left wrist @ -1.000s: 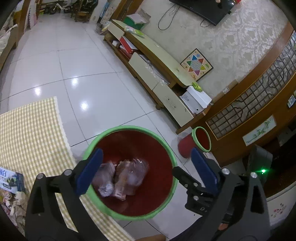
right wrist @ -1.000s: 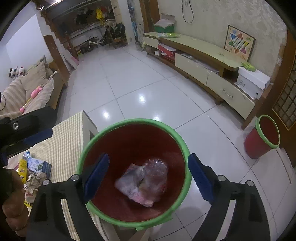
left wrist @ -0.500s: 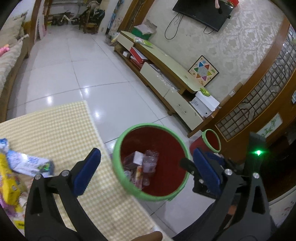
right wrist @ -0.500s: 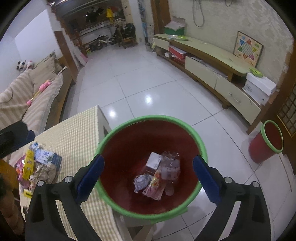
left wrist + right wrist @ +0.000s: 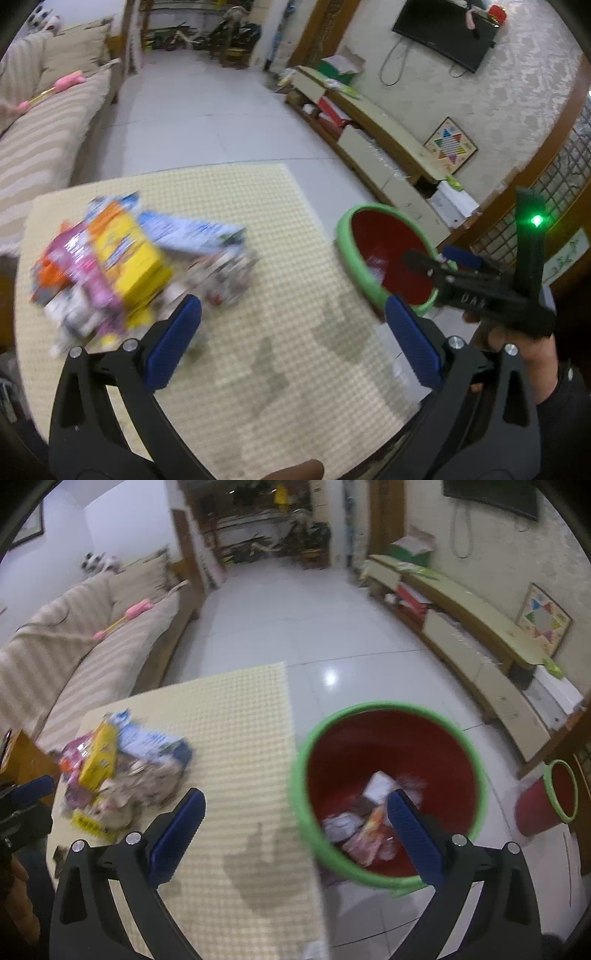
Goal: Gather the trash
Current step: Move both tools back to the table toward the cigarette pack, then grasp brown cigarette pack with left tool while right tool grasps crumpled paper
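Note:
A pile of trash (image 5: pixel 122 266), with a yellow box, pink wrappers and blue-white packets, lies on the left of the yellow checked table (image 5: pixel 280 229); it also shows in the right wrist view (image 5: pixel 118 771). A red bin with a green rim (image 5: pixel 388 786) stands on the floor beside the table's right edge, with several wrappers inside; it also shows in the left wrist view (image 5: pixel 384 254). My left gripper (image 5: pixel 291 343) is open and empty over the table, right of the pile. My right gripper (image 5: pixel 295 834) is open and empty, straddling the table edge and the bin.
A second small red bin (image 5: pixel 546 801) stands on the floor at the right. A long low TV cabinet (image 5: pixel 469 646) runs along the right wall. A striped sofa (image 5: pixel 74 638) is on the left. A damp stain (image 5: pixel 266 864) marks the tablecloth.
Both grippers have swung left from above the bin toward the table. The trash pile has come into view. Both stay open and empty.

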Motion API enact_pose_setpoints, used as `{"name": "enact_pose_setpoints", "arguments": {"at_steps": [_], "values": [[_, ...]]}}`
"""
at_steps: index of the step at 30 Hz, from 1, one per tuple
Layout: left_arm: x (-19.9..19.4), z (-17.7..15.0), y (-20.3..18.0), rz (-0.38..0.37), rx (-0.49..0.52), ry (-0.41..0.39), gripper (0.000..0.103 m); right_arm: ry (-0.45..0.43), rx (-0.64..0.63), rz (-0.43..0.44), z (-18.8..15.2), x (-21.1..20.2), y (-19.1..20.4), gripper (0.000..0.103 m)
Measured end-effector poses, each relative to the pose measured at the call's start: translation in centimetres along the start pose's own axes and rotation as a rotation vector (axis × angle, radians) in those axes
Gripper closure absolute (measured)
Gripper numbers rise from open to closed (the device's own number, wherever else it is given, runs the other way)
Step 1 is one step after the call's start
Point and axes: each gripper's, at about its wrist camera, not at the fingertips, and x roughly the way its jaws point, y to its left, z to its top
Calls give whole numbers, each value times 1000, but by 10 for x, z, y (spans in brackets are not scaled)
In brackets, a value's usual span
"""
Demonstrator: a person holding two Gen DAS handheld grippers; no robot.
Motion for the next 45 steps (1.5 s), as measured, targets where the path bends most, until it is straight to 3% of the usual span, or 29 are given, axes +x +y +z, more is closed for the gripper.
{"name": "enact_pose_setpoints", "arguments": {"at_steps": [16, 23, 32, 35, 45], "values": [[-53, -74, 106, 152, -98, 49, 5, 80, -184, 84, -25, 16, 110, 7], [-48, -101, 141, 233, -108, 153, 5, 124, -200, 102, -32, 32, 127, 7], [-29, -118, 167, 254, -147, 296, 5, 150, -199, 109, -30, 48, 136, 7], [-20, -118, 172, 299, -115, 343, 5, 154, -196, 109, -28, 53, 136, 7], [13, -121, 177, 326, 86, 545, 6, 181, -103, 121, -11, 78, 125, 7]]}}
